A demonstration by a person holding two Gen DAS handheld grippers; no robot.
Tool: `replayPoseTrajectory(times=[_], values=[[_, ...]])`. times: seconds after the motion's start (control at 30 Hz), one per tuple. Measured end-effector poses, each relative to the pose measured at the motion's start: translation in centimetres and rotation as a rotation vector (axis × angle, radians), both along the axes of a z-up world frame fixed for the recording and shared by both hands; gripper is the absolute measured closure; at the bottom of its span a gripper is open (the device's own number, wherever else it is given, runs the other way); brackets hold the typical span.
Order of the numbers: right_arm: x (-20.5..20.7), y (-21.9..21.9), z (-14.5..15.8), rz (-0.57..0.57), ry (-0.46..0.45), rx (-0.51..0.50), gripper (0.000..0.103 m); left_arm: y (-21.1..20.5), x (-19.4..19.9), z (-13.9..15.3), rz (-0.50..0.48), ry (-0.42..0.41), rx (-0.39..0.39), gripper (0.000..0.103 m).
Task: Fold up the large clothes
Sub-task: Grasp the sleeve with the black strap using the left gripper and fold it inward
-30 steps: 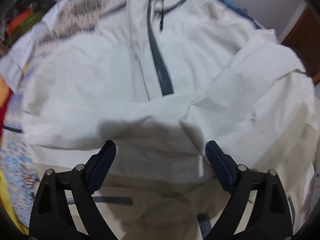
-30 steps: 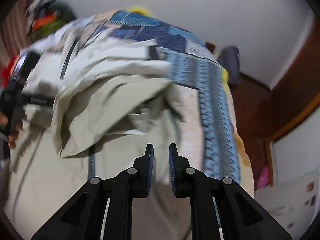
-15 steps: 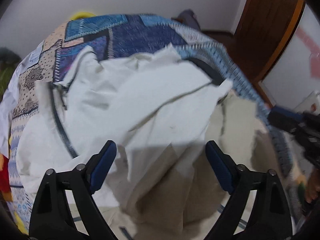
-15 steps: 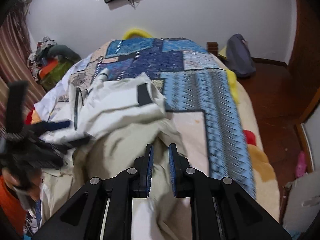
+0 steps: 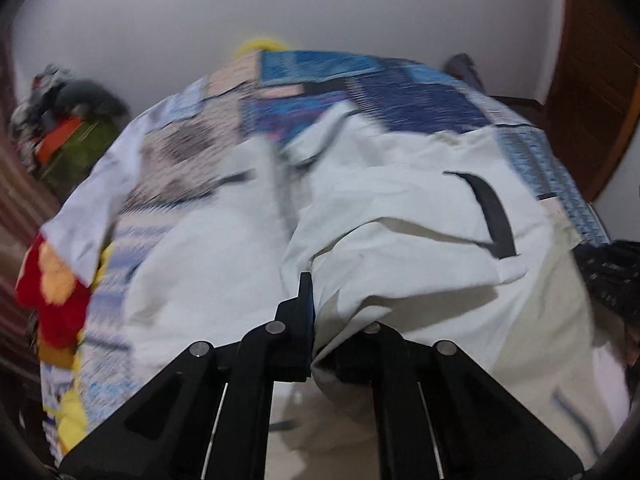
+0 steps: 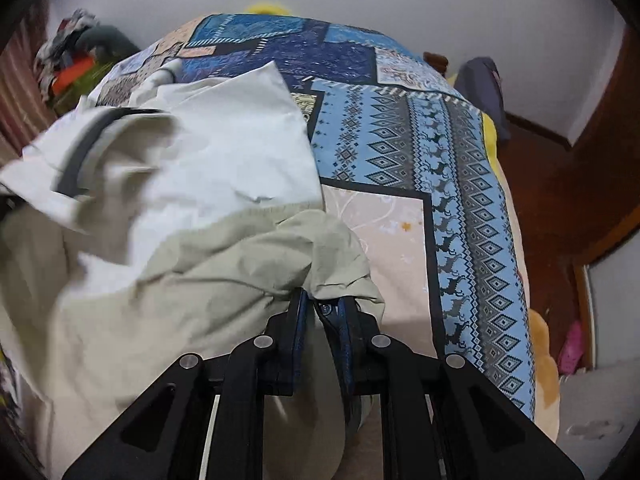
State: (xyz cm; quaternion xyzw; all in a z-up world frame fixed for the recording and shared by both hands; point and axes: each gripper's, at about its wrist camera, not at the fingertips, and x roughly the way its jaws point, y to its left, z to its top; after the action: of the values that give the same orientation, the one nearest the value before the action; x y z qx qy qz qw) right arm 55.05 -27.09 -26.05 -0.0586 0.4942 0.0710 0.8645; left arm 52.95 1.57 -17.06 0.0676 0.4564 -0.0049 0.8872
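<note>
Left hand-held gripper (image 5: 316, 316) closed on a fold of the white jacket (image 5: 400, 216), right hand-held gripper (image 6: 316, 308) closed on its beige hem edge, jacket bunched across the patchwork bedspread (image 6: 400, 120), clothes pile (image 5: 68, 120) beside bed, left.

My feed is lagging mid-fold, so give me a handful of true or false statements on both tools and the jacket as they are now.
1. The left tool is shut on the jacket. True.
2. The right tool hangs open, holding nothing. False: it is shut on beige jacket fabric.
3. The jacket lies on a patterned blue bedspread. True.
4. The jacket is solid red. False: it is white and beige with dark trim.
5. A pile of clothes sits at the far left by the wall. True.
</note>
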Motion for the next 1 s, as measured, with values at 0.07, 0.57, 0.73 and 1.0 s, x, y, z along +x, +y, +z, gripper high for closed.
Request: replayPoseTrajectory(times=[0.07,0.57,0.73,1.0], values=[[-0.2,1.0,-0.1,0.021,-0.007,-0.078,0.092,3.2,-1.5,-1.0,0.040,0.034,-0.011,0.094],[-6.0,2.7,5.0,0.126,0.048,0.110,0.092,9.3,-9.1,-9.6,0.073,0.242,-0.040,0.028],[-8.7,6.4,4.0,0.267,0.120,0.140,0.092,7.2,-8.7,-6.8,0.006,0.162,-0.009,0.026],[-10.2,9.5,0.5,0.301,0.188,0.048,0.092,2.8,-5.9,-8.1,-0.079,0.147,0.044,0.013]])
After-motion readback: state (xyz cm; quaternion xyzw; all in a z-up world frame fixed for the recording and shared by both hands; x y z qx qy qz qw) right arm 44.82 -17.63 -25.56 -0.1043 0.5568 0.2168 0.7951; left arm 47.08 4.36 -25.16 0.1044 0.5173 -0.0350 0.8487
